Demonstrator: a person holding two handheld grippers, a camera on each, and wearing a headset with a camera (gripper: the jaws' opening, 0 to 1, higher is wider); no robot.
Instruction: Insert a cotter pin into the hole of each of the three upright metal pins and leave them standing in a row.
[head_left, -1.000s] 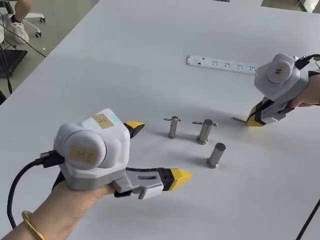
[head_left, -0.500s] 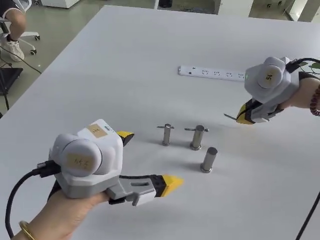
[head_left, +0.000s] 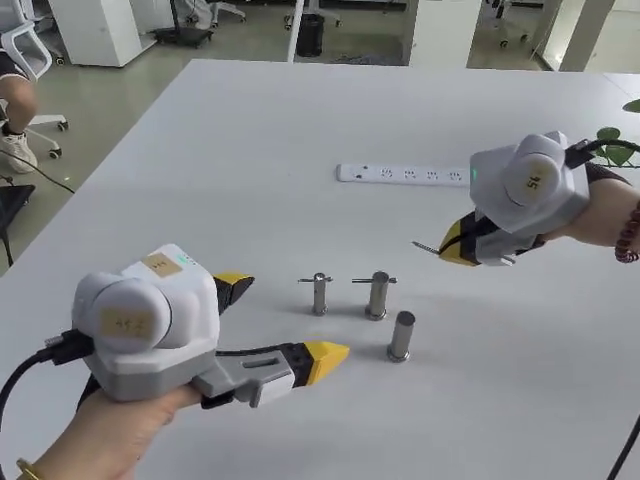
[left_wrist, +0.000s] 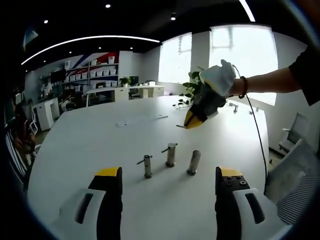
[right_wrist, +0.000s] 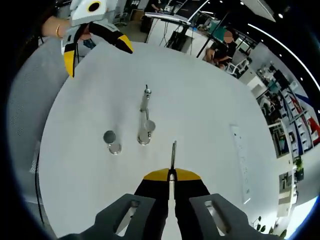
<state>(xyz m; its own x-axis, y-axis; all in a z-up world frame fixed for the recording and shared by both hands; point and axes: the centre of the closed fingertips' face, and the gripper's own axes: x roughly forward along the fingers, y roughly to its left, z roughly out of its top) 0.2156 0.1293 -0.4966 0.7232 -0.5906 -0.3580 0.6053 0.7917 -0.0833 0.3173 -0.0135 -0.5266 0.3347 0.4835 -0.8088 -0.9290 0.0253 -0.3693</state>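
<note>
Table was plain white. Pins were bare silver-grey metal; cotter pin same silver. Left gripper and right gripper both had pale grey-white housings, tan labels, black jaws tipped yellow. Power strip was white. Cable black. Bead bracelet looked dark red.

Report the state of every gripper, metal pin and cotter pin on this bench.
left gripper: open, empty, above the table.
right gripper: shut on held cotter pin.
left metal pin: upright, left cotter pin through its hole.
middle metal pin: upright, middle cotter pin through its hole.
right metal pin: upright, no cotter pin.
power strip: flat on the table.
</note>
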